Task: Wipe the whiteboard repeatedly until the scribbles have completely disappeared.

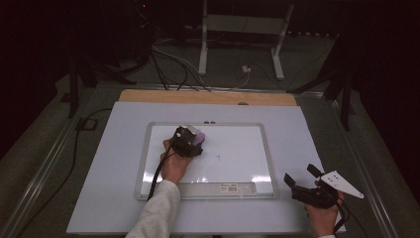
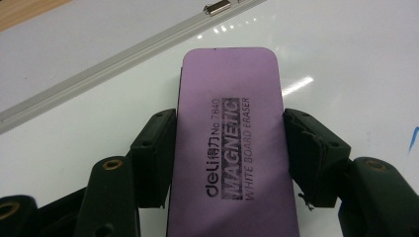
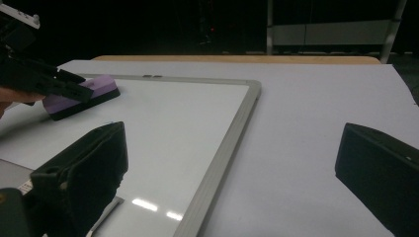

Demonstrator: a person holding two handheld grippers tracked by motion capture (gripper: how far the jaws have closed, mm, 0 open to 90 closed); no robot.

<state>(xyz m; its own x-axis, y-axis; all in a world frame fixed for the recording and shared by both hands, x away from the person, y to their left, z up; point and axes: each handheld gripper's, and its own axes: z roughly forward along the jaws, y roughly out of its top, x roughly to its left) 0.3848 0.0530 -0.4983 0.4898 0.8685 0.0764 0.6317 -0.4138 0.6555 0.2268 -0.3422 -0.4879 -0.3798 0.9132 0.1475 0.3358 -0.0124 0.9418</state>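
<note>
Eraser, purple, magnetic whiteboard type, printed face up: you hold it in your left tool, whose jaws press its two long sides, so its long axis runs straight ahead along the tool's own line. It sits low over the whiteboard, in the upper left part of the white surface, near the far frame rail; from the right gripper view it looks tilted, whether its felt touches the board you cannot tell from these frames. One small blue mark lies on the board toward its middle, to the right of the eraser and nearer you; in the left gripper view a blue stroke shows at the right edge. That offset is what the next wipe likely turns on: a sideways and slightly backward pass, the eraser's long side leading. Nothing stands between eraser and mark. Your right tool, jaws wide and empty, rests off the board's lower right corner on the pale counter, well apart. A label strip runs along the near frame.
</note>
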